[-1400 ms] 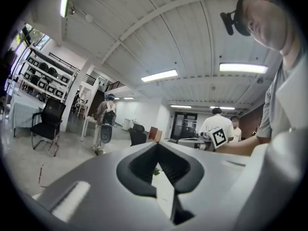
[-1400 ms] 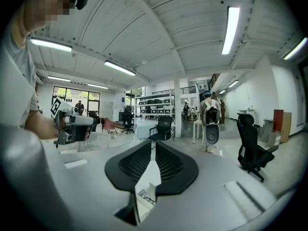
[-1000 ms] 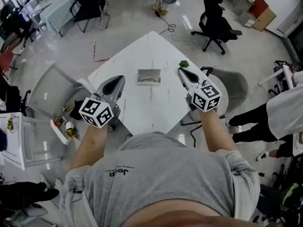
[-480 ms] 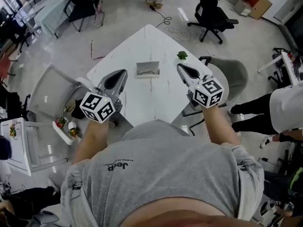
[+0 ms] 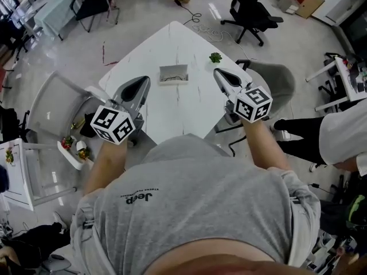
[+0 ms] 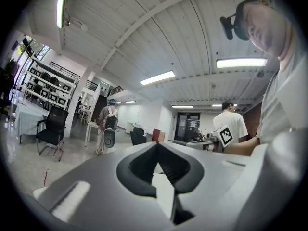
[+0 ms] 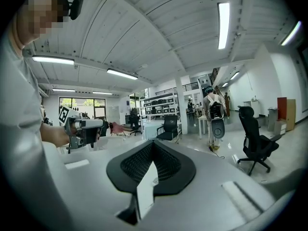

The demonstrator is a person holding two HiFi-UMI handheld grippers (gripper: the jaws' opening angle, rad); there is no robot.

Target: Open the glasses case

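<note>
The glasses case is a small grey rectangular box with a dark curved line on it, lying near the middle of the white table. My left gripper hovers over the table's left side, short of the case, with its jaws together and nothing in them. My right gripper is to the right of the case, also shut and empty. Neither touches the case. In the left gripper view my left gripper points level across the room, as my right gripper does in its own view. The case shows in neither.
A small green plant stands on the table by the right gripper's tip. A grey chair is at the table's right and a pale chair at its left. Black office chairs stand beyond. A person stands at the far right.
The head view has shifted, so the table sits higher in the picture. Both grippers stay shut on either side of the case, and the right one has drifted slightly.
</note>
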